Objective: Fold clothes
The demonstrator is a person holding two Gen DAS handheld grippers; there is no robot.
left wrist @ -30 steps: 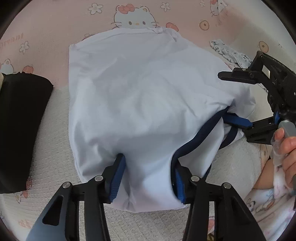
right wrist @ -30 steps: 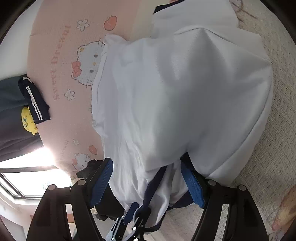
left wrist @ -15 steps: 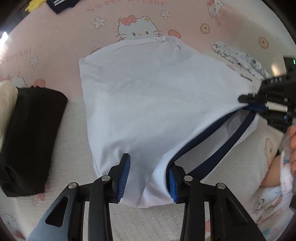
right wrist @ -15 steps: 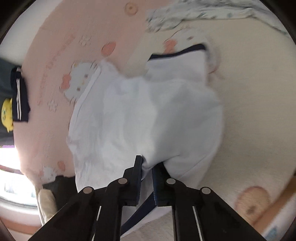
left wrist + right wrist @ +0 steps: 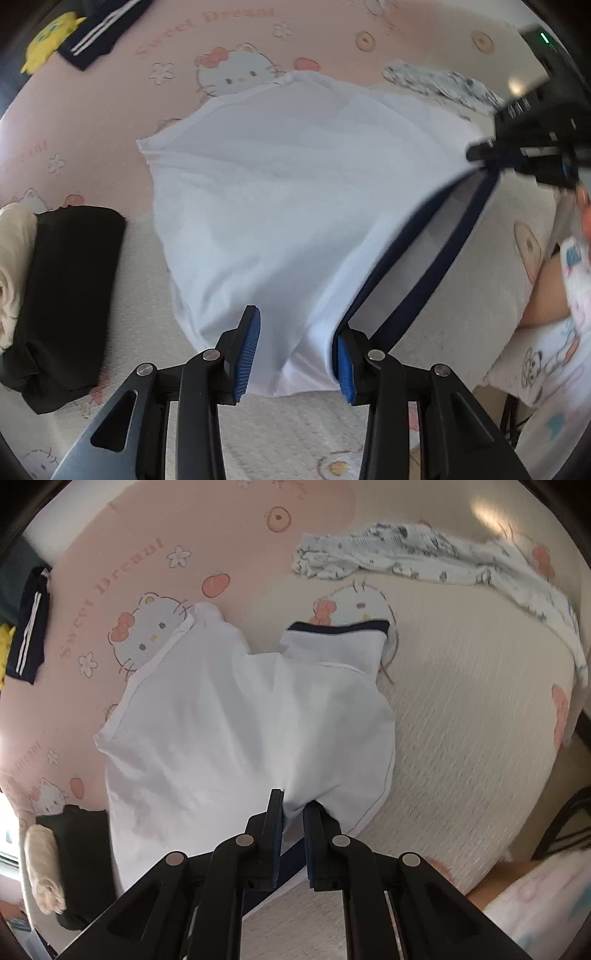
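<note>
A white shirt with navy trim lies spread on the pink cartoon bedsheet, its near edge lifted. My left gripper is shut on a bunched fold of the shirt's near edge, with the navy neckline running from its right pad. The neckline stretches taut up to my right gripper, which pinches the shirt at the right. In the right wrist view, my right gripper is shut tight on the white shirt. A navy-edged sleeve lies flat at the far side.
A folded black garment and a cream cloth sit at the left. A patterned garment lies at the far right. A navy striped garment and a yellow item are at the far left. A person's sleeve is at the right.
The right gripper has shut on the shirt by the neckline and pulled up and away. The left gripper narrowed onto the near edge. The shirt's near edge has risen and the neckline is stretched.
</note>
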